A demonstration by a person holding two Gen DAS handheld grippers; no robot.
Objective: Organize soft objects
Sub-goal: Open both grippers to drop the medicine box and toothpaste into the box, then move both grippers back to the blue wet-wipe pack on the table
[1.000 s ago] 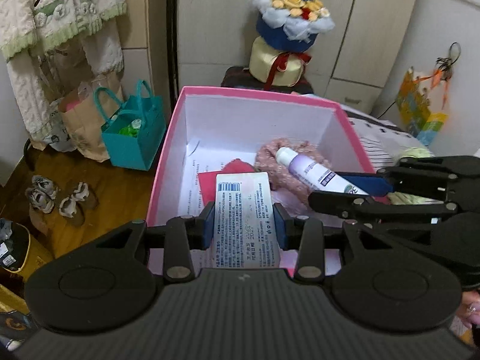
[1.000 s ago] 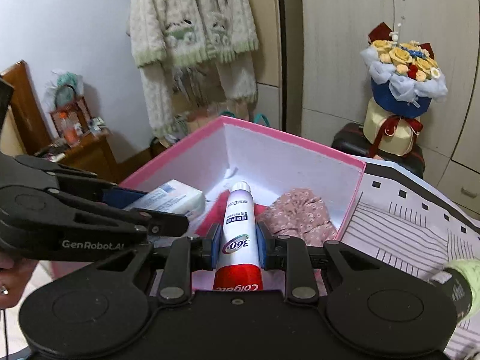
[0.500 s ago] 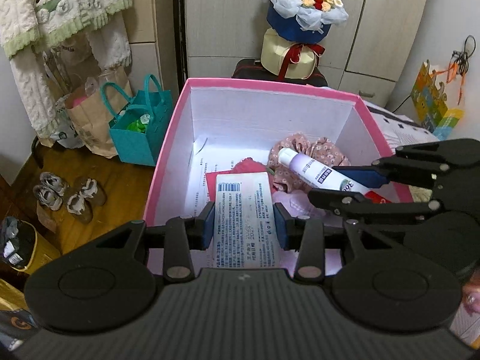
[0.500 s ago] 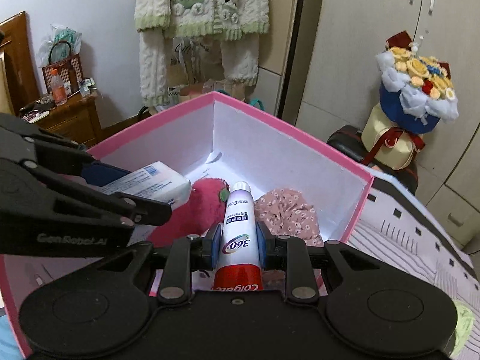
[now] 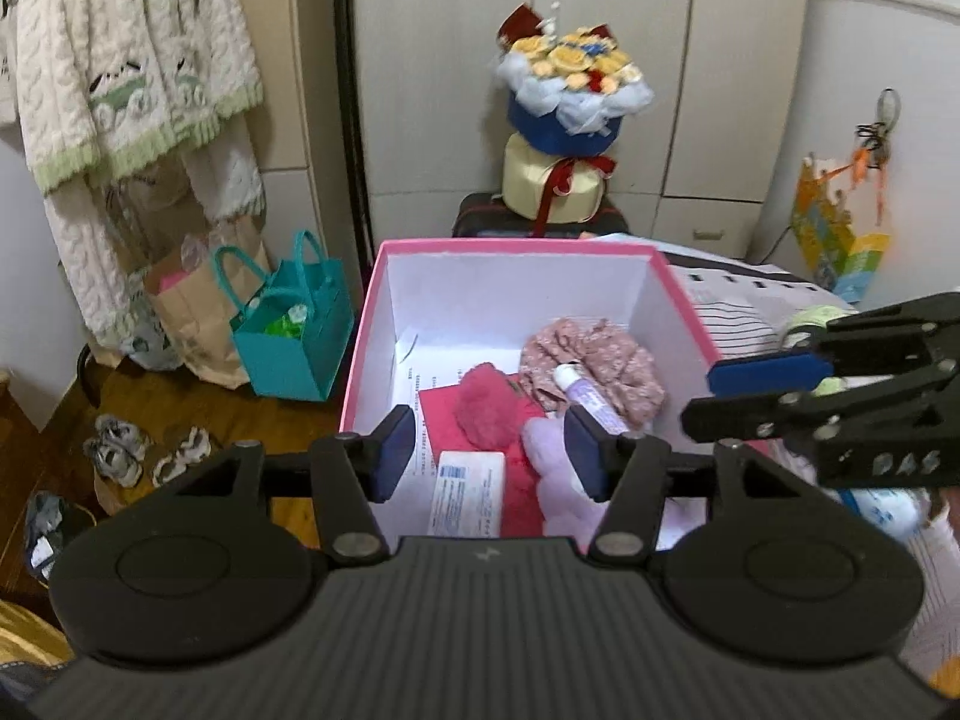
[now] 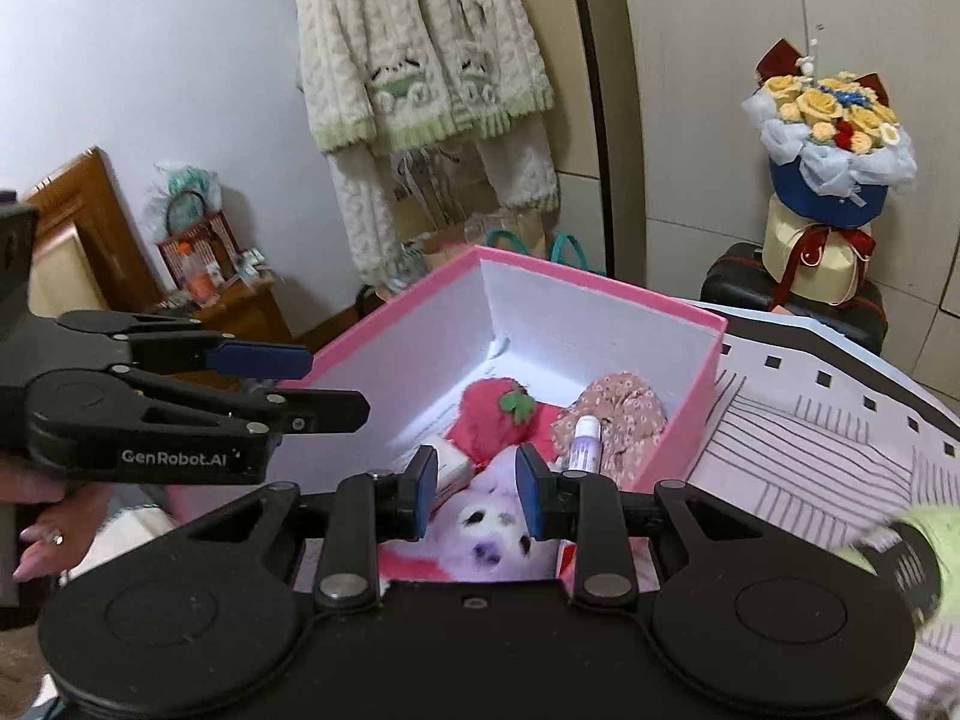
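Both the left gripper (image 5: pixel 489 450) and right gripper (image 6: pixel 478 491) hang released over the pink box (image 5: pixel 360 360) (tissue pack (image 5: pixel 465 501) inside).

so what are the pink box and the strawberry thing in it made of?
Pink box: looks like rigid cardboard, matte, with thin flat walls, white inside. Strawberry toy: apparently plush fabric, with a fuzzy red surface and a green felt-like leaf. The filling can't be judged.

"GenRobot.AI" in white on the black body of the left tongs (image 6: pixel 336 381) | white box (image 5: pixel 467 501): barcode, print too small to read
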